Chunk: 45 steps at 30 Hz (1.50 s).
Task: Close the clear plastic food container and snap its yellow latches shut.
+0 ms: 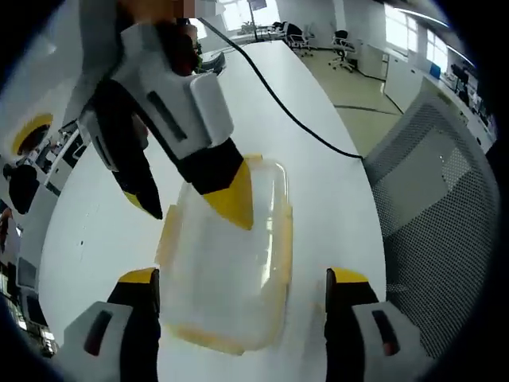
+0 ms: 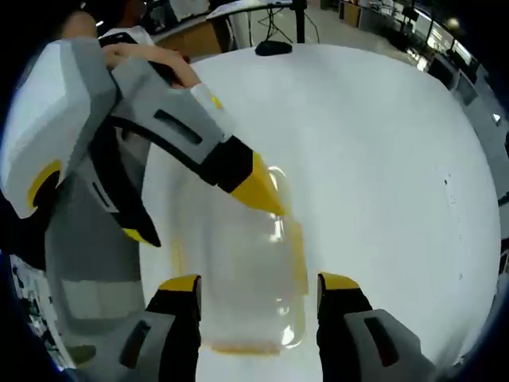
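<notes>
Claws wide open, straddling container

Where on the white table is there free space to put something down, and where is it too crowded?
The white table is bare from the clear food container out to the table's far edge. In the left gripper view, bare table also lies between the container and the black cable. It is crowded around the container, with both grippers, left and right, open astride it.

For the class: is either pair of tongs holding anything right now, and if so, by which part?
Nothing is held. Both tongs, left and right, stand open, straddling the clear container on the white table.
</notes>
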Available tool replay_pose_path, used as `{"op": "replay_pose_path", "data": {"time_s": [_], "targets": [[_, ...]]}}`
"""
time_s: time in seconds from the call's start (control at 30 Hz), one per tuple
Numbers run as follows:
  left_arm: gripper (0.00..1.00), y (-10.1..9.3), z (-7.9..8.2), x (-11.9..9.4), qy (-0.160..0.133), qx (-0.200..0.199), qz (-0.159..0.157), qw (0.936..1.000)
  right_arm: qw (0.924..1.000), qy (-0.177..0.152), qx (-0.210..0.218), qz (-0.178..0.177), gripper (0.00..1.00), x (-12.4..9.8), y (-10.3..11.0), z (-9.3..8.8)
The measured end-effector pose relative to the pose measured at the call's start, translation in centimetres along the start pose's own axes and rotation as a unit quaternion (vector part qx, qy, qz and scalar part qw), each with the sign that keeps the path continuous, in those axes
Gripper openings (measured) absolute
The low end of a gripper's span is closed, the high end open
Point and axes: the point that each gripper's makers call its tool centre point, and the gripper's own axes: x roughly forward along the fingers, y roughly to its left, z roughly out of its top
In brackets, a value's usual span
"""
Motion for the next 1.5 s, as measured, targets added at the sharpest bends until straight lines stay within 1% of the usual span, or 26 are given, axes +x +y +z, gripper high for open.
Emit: {"op": "replay_pose_path", "data": {"time_s": [0.1,0.17,0.23,0.27,0.33,0.37,0.43,0.47,0.53,0.57,0.63,0.73,0.8,0.9,1.0,1.1,1.17,1.27,1.4,1.5], "targets": [[0.9,0.1,-0.2,0.1,0.007,-0.012,-0.006,0.9999,1.0,-0.005,-0.006,-0.005,0.64,0.0,-0.1,-0.3],[0.91,0.4,-0.3,0.2,0.011,-0.01,-0.004,0.9999,0.9999,-0.009,-0.006,-0.009,0.68,0.0,-0.2,-0.4],[0.96,0.8,-0.7,0.2,0.027,0.0,0.002,0.9996,0.9994,-0.029,-0.012,-0.013,0.72,-0.2,-0.3,0.0],[0.98,0.9,-0.7,0.2,0.028,0.002,0.002,0.9996,0.9993,-0.03,-0.016,-0.014,0.74,-0.3,-0.2,-0.1],[0.99,1.0,-0.6,0.1,0.031,-0.011,-0.004,0.9994,0.9992,-0.03,-0.025,-0.012,0.78,-0.5,0.3,-0.3],[0.99,1.0,-0.4,0.1,0.028,-0.022,-0.011,0.9993,0.999,-0.028,-0.032,-0.01,0.79,-0.5,0.5,-0.5],[0.99,0.9,-0.3,0.2,0.029,-0.024,-0.017,0.9991,0.9989,-0.022,-0.041,-0.007,0.81,-0.5,0.9,-0.9],[0.99,0.8,-0.4,0.3,0.033,-0.021,-0.023,0.999,0.9989,-0.021,-0.041,-0.007,0.81,-0.5,1.0,-1.1],[0.99,0.7,-0.8,0.5,0.048,-0.02,-0.029,0.9982,0.9992,-0.028,-0.026,-0.008,0.83,-0.6,1.1,-0.9],[0.99,0.8,-0.8,0.5,0.049,-0.021,-0.029,0.9982,0.9991,-0.032,-0.026,-0.01,0.84,-0.6,1.0,-0.8],[0.99,0.7,-0.9,0.6,0.05,-0.019,-0.035,0.998,0.9987,-0.035,-0.033,-0.013,0.84,-0.5,1.2,-0.8],[0.99,0.4,-1.2,0.8,0.063,-0.01,-0.045,0.997,0.9983,-0.021,-0.053,-0.012,0.85,-0.1,1.9,-1.6],[0.99,0.4,-1.4,0.8,0.071,-0.011,-0.05,0.9962,0.9981,-0.015,-0.057,-0.016,0.85,0.2,1.8,-2.1],[0.98,0.6,-1.8,0.8,0.079,-0.009,-0.05,0.9956,0.9984,-0.014,-0.05,-0.02,0.84,0.3,1.7,-2.6],[0.96,0.7,-2.2,1.0,0.085,-0.01,-0.053,0.9949,0.9983,-0.013,-0.05,-0.028,0.84,0.5,1.7,-2.9],[0.96,0.9,-2.2,1.1,0.087,-0.011,-0.055,0.9946,0.9978,-0.009,-0.051,-0.042,0.82,0.6,1.6,-3.1],[0.96,0.8,-2.4,1.2,0.094,-0.01,-0.062,0.9936,0.9975,-0.013,-0.044,-0.055,0.8,0.5,1.3,-3.0],[0.95,0.7,-2.4,1.3,0.096,-0.005,-0.069,0.9929,0.998,-0.02,-0.036,-0.049,0.81,0.8,1.8,-2.8],[0.94,0.8,-2.9,1.6,0.111,0.009,-0.073,0.9912,0.9974,-0.005,-0.048,-0.054,0.81,1.2,1.8,-3.6],[0.93,1.0,-3.0,1.8,0.113,0.007,-0.072,0.9909,0.9974,0.001,-0.048,-0.054,0.81,1.2,1.7,-3.8]]}}
